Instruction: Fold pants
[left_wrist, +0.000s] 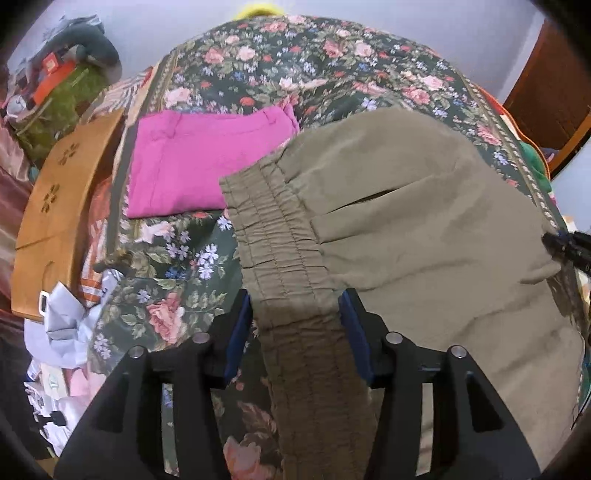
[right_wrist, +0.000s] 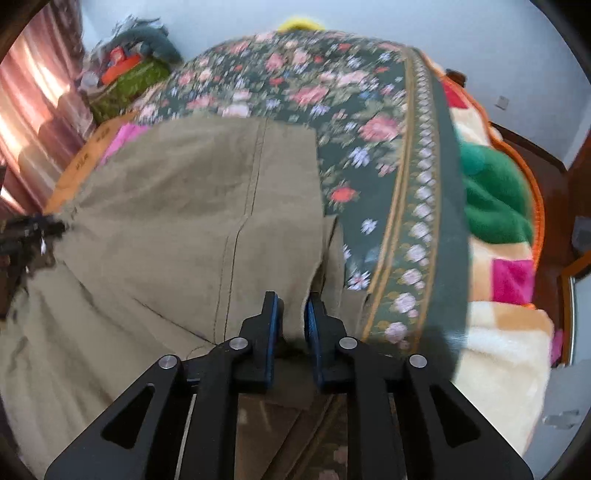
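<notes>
On the floral bedspread (left_wrist: 177, 295), both grippers' jaws clamp the khaki pants (left_wrist: 424, 229).

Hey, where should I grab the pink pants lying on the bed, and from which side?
Take the pink pants by the near edge, coming in low over the bedspread from the front. They lie flat, already folded into a rectangle, and that edge is free; the khaki pants cover their right corner.
</notes>
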